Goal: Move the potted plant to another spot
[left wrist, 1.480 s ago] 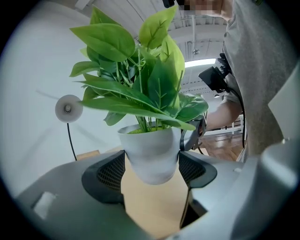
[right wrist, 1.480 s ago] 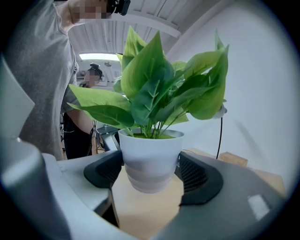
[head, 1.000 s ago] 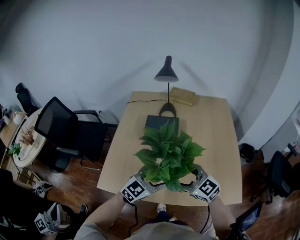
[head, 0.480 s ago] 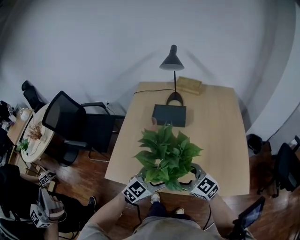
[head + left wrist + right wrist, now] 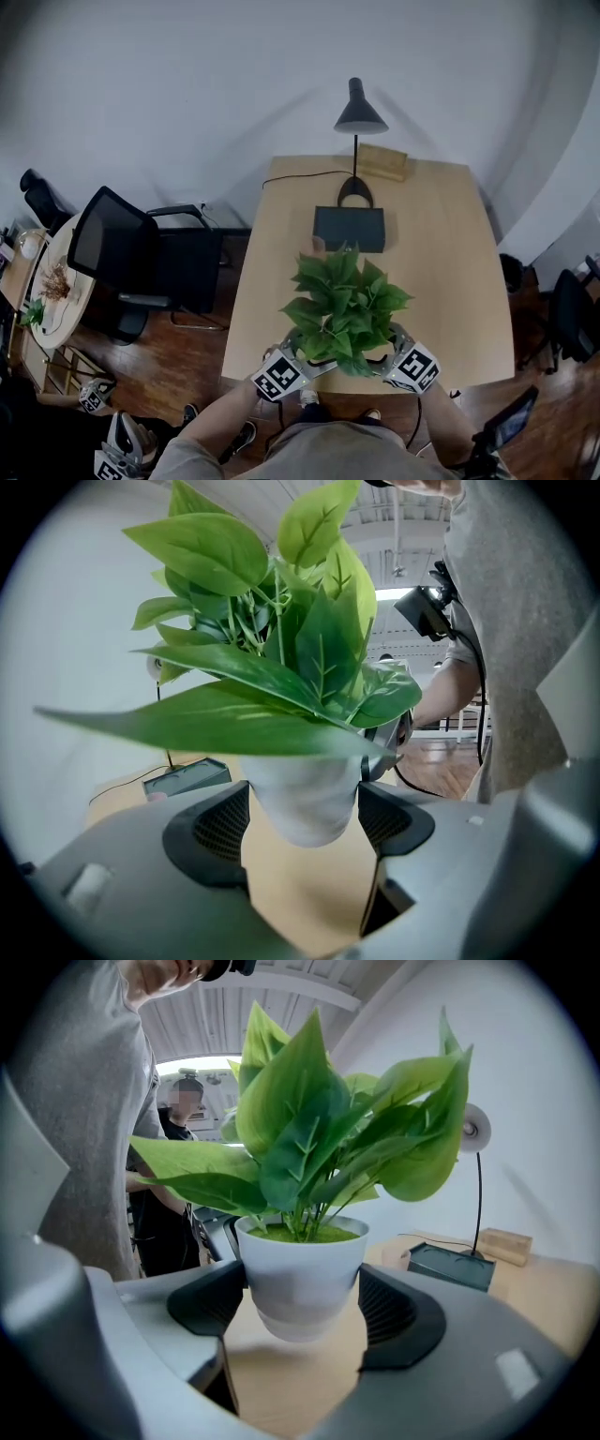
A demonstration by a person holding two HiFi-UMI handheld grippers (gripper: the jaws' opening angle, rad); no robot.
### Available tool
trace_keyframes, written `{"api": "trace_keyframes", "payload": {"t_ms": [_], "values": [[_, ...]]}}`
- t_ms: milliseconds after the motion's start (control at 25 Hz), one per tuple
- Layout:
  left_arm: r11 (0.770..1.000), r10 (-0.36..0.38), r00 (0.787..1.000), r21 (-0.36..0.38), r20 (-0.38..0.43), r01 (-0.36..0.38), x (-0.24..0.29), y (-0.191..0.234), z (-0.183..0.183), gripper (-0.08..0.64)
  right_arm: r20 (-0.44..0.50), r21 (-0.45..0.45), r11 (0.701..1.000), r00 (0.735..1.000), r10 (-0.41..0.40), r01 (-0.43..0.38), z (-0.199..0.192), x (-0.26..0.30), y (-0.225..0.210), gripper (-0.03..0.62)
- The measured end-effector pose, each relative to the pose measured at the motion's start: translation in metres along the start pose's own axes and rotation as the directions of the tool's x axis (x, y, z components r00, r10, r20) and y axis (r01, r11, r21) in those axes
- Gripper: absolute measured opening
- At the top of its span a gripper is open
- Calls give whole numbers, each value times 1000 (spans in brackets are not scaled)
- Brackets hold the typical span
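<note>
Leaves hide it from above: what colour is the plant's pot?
White; the pot shows best in the right gripper view.

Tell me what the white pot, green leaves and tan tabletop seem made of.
The white round pot looks like matte ceramic or plastic: smooth, even surface, no glare. The green leaves may be artificial, plastic or fabric: uniform colour, waxy sheen; real cannot be excluded. The light tan tabletop looks like wood or laminate: flat, matte, even tone.
</note>
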State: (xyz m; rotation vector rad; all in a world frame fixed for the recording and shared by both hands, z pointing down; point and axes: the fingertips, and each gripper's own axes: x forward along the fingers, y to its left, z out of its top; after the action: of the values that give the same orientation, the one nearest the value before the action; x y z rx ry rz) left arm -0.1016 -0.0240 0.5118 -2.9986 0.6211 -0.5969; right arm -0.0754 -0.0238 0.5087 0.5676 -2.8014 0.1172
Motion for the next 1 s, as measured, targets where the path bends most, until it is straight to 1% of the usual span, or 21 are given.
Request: {"api": "trace_keyframes", "payload": {"t_ms": [200,280,480,600,720,1000], "values": [[997,-73,997,23,-14,74,-4,19,-29,360,-37,47,997,997,-63,65,-18,31,-4,393],[995,-92,995,33,-32,93,-1,24,-43,362,-63,57,994,994,-86,90,-28,39,-5,393],[991,-131,989,30,-73,133,12,23,-69,364,-120,87,988,986,-118,129,-58,47,-7,393],[989,-142,985,22,-96,145,21,19,-81,364,-158,94,986,979,-125,141,-74,47,-8,393],[989,-142,982,13,-121,145,27,17,-90,365,-180,100,985,976,-120,139,-83,48,-9,393],[991,-128,981,23,-148,133,43,16,-100,367,-189,104,984,974,-123,144,-103,45,-19,393]]}}
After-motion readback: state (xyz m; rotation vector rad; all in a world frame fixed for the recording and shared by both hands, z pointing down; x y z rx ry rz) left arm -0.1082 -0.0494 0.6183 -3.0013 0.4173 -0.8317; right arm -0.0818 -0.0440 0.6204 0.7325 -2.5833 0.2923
